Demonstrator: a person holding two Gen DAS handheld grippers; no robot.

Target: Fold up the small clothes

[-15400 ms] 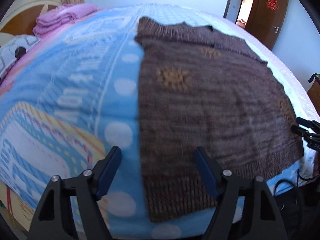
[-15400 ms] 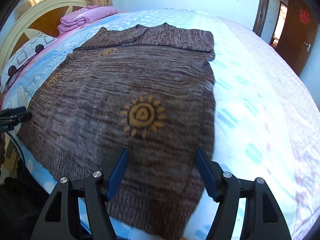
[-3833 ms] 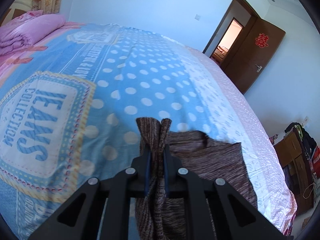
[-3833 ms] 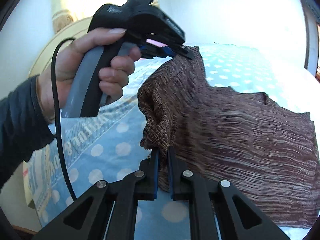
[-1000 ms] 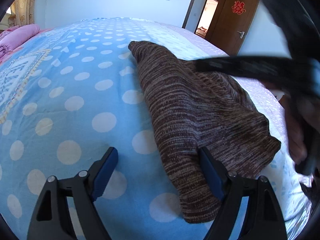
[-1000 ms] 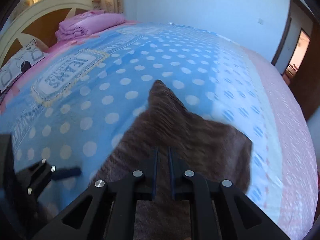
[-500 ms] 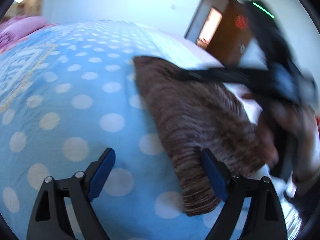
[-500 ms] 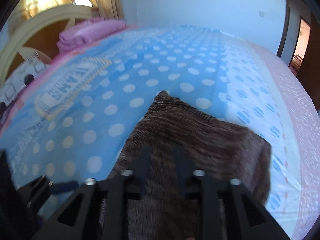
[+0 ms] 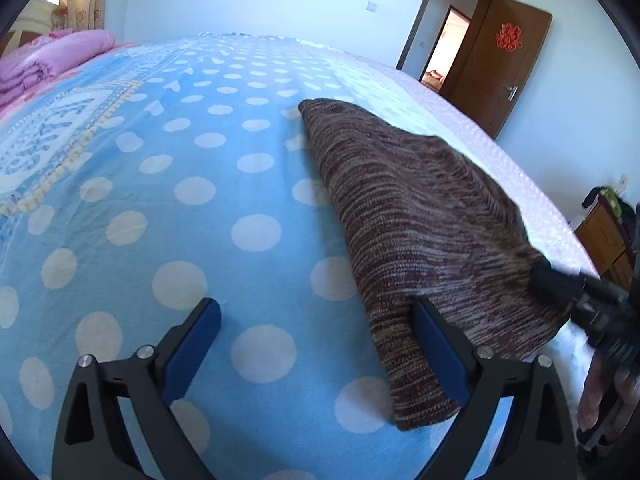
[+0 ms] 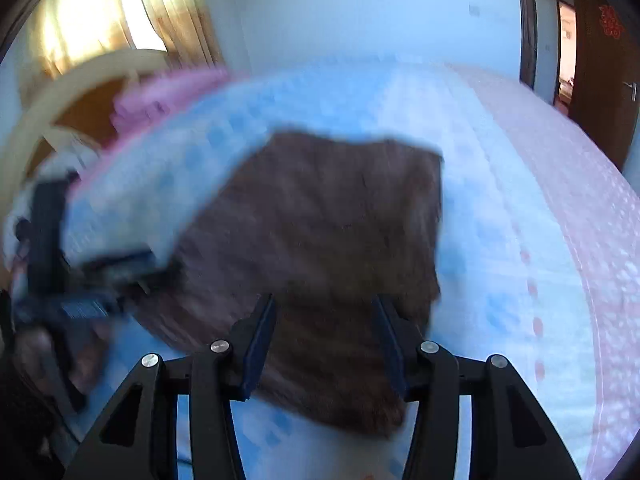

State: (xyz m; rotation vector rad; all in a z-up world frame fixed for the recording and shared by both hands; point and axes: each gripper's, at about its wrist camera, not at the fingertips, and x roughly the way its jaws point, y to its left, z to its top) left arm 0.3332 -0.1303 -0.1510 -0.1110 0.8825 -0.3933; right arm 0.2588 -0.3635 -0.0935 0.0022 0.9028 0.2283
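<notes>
The one brown knitted sweater (image 9: 416,216) lies folded into a thick rectangle on the bed cover (image 9: 160,184), ahead and to the right of my left gripper (image 9: 316,344). Its near corner reaches down beside my left gripper's right finger (image 9: 436,344), which sits at the sweater's left edge; whether it touches the knit I cannot tell. My left gripper's fingers are spread wide apart with nothing between them but polka-dot cover.

In the right wrist view, which is blurred, the sweater (image 10: 320,232) lies straight ahead of my right gripper (image 10: 324,340) and runs under its tips. That gripper's fingers stand partly apart over the near part of the knit, gripping nothing.

From the left wrist view, my right gripper (image 9: 560,284) appears at the far right, its tip at the sweater's right edge.

Beyond the sweater, to the upper left of both grippers, one folded pink blanket (image 9: 52,60) rests at the head of the bed. One brown door (image 9: 504,60) stands open at the upper right.
</notes>
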